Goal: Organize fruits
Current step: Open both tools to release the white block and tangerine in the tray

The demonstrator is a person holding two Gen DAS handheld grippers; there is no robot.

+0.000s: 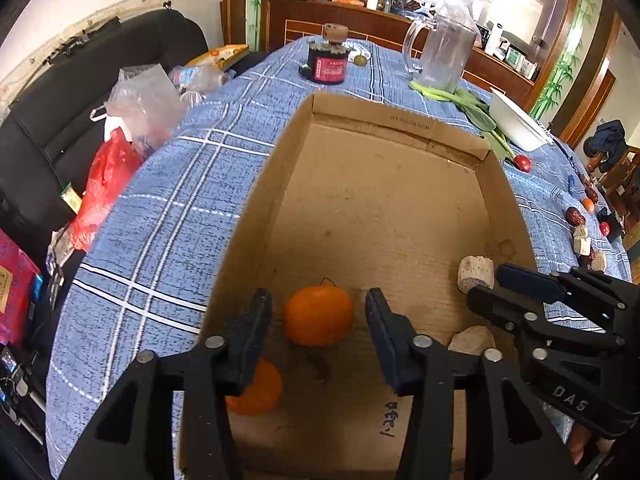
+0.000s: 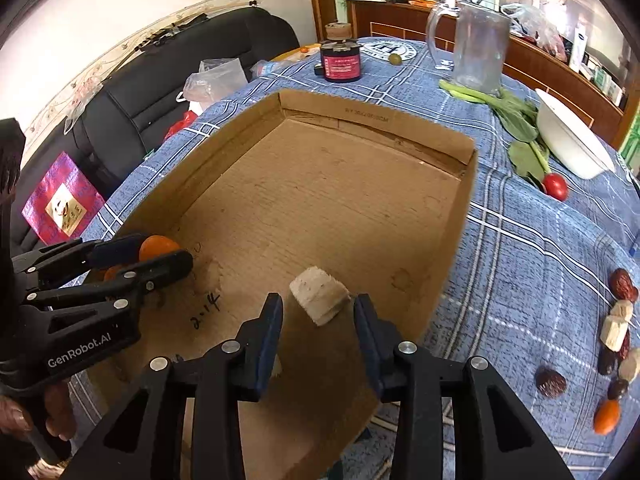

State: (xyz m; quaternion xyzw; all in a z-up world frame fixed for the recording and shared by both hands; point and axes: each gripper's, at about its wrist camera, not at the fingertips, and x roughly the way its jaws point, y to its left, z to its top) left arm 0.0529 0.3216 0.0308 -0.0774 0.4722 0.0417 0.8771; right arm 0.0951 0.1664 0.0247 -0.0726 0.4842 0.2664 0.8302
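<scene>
**mik:** Looking down into the cardboard box on the blue plaid tablecloth, what's each tool up to?

**jo:** Left gripper hangs over the near end of the box, jaws spread wide with nothing in them. An orange sits on the box floor right between the fingertips, not touched by either as far as I can tell. A second orange lies closer in, partly hidden behind the left finger.

**mik:** And the other one?

**jo:** Right gripper is also spread open, over the box's near right side. A pale cut chunk lies tilted on the cardboard between its tips, with gaps on both sides. From the left wrist view there's another pale piece just beside it on the floor.

**mik:** What's left outside the box?

**jo:** Off to the right on the cloth: a cluster of dark red dates, more pale chunks touching each other, and a small orange fruit near the edge. Further back a red tomato rests at the end of some leafy greens, next to a white bowl. A clear glass pitcher, a dark jar with a red label and a small green fruit stand at the far end.
</scene>
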